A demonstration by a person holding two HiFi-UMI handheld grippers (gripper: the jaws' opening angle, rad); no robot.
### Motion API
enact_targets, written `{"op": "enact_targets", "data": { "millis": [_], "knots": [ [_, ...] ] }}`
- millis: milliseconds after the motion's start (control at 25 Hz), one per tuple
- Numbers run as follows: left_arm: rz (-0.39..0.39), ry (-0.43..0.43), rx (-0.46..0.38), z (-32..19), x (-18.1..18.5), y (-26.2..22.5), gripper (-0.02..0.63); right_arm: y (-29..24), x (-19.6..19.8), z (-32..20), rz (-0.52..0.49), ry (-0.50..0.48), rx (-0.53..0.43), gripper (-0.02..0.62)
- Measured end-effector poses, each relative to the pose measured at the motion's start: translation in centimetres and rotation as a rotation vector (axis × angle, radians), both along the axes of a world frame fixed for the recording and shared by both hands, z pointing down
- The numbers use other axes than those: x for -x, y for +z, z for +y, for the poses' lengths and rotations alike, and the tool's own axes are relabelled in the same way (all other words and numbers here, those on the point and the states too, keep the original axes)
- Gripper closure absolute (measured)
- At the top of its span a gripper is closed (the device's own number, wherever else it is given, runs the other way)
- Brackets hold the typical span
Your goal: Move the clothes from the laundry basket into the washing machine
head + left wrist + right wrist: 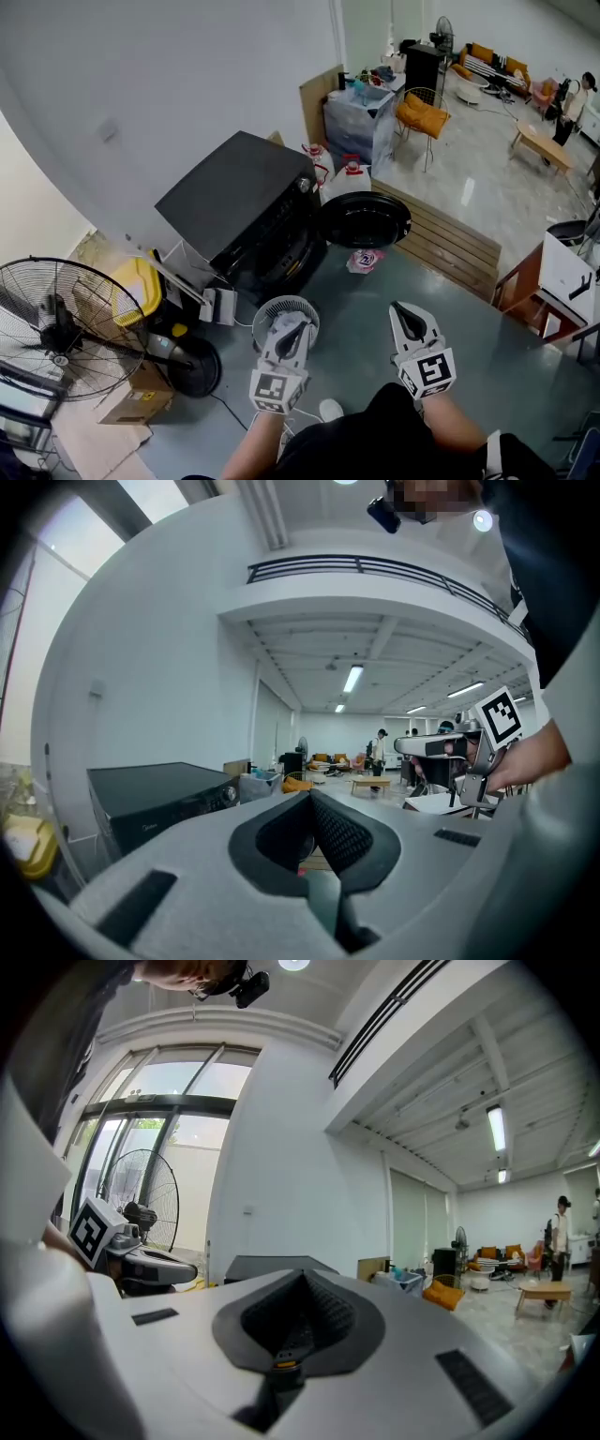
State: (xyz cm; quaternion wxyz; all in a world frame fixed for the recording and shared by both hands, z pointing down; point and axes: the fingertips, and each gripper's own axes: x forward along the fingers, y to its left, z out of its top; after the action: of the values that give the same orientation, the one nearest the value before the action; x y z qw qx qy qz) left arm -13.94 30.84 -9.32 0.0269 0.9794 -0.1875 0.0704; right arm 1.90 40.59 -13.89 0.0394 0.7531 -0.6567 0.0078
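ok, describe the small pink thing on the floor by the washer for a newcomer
Find the black washing machine against the white wall; its round door stands open. On the grey floor just in front of that door lies a small pink-and-white packet, unlike the upright white jugs behind the door.

— Where does the washing machine point(248, 211) stand?
— Against the wall, its door point(364, 218) swung out to its right. A standing fan point(56, 328) is off to its left, with a bin point(139, 286) between them.
— And on the floor point(361, 319)?
— A small pouch point(365, 261) lies just before the door, and slatted boards point(450, 246) lie further right. The left tool point(302, 328) and right tool point(403, 314) sit side by side, nearer than the machine.
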Motion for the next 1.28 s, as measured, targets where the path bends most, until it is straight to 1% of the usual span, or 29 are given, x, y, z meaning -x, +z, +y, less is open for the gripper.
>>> {"op": "enact_targets", "data": {
  "millis": [200,280,400,560,680,800,920,1080,1280],
  "knots": [
    [-0.009,-0.032,0.010,-2.5,0.0,0.9,0.601,0.5,-0.3,-3.8,0.003,-0.059,0.004,0.591],
    [-0.015,-0.046,0.013,-3.9,-0.9,1.1,0.601,0.7,-1.4,-5.9,-0.007,-0.081,0.004,0.589],
    [-0.018,-0.080,0.013,-6.2,-3.5,1.3,0.601,0.8,-4.5,-9.5,-0.005,-0.119,0.004,0.590],
    [-0.026,-0.162,0.011,-10.4,-7.2,1.1,0.601,0.9,-8.3,-15.0,0.005,-0.208,0.004,0.591],
    [-0.032,-0.219,0.011,-13.7,-9.6,0.9,0.601,0.9,-11.1,-18.8,0.007,-0.284,0.027,0.591],
    [-0.059,-0.295,0.015,-17.2,-10.7,1.2,0.601,1.5,-13.4,-22.0,0.006,-0.356,0.054,0.591],
    [-0.073,-0.378,0.025,-19.4,-11.3,2.0,0.601,2.9,-15.3,-24.6,0.005,-0.427,0.083,0.591],
    [-0.094,-0.465,0.036,-20.7,-11.8,3.3,0.601,4.6,-15.8,-27.3,-0.011,-0.521,0.093,0.591],
    [-0.110,-0.537,0.061,-20.8,-10.9,4.1,0.601,6.0,-13.9,-29.8,-0.028,-0.621,0.107,0.589]
  ]
}}
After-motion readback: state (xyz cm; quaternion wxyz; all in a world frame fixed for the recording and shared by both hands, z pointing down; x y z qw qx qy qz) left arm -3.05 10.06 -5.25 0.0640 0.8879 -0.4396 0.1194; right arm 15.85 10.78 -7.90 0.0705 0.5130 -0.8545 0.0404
